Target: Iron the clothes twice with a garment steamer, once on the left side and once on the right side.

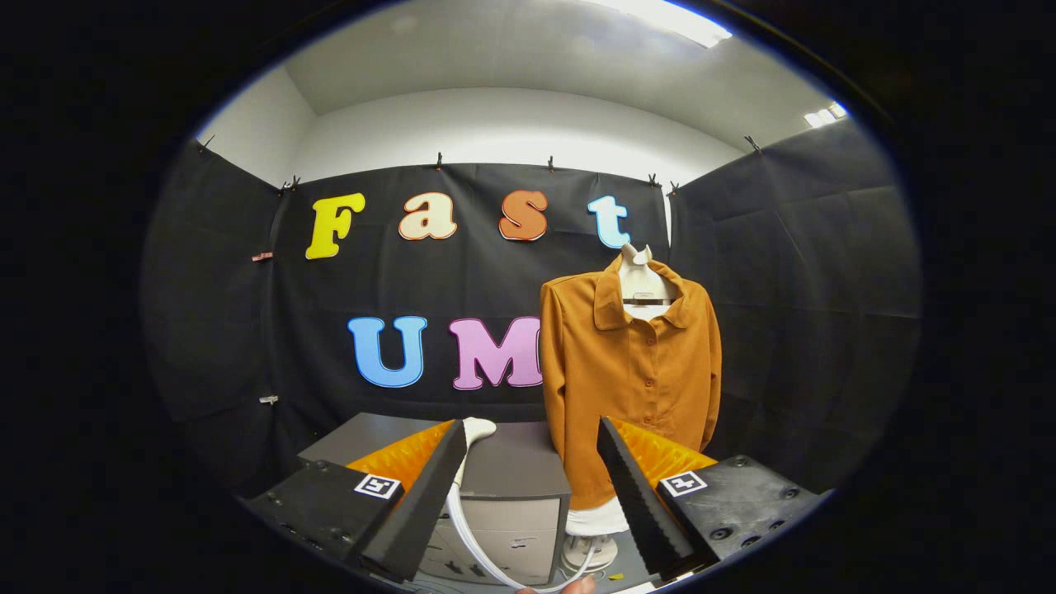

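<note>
Gripper (528, 495), lower centre of the frame: fingers spread wide apart, clamped on nothing. Between them, a white hose (464, 528) curving down from the steamer head (477, 429), which rests on top of the grey cabinet (511, 487) just beyond the left finger. A fingertip of a person's hand (569, 586) at the very bottom, touching or almost touching the hose; exact contact not discernible.

Further back, right of centre: an orange button-front shirt (631, 371) with collar, hung on a pale dress form (639, 280), sleeves hanging straight at the sides, hem just above the form's white base (590, 549). Shirt front facing the gripper, partly hidden at the lower hem by the right finger. Behind everything, black cloth wall (784, 289) across the middle of the frame; white ceiling above.

Step in hand, as judged: reaching for the steamer head, ironing not yet begun. For a good grasp: fingers brought down on either side of the handle below the head, closed squarely so the nozzle cannot twist, hose left free and not pinched. Then nozzle faced flat to the fabric, one vertical pass on the left panel, one on the right, hose slack kept clear of the dress form.
</note>
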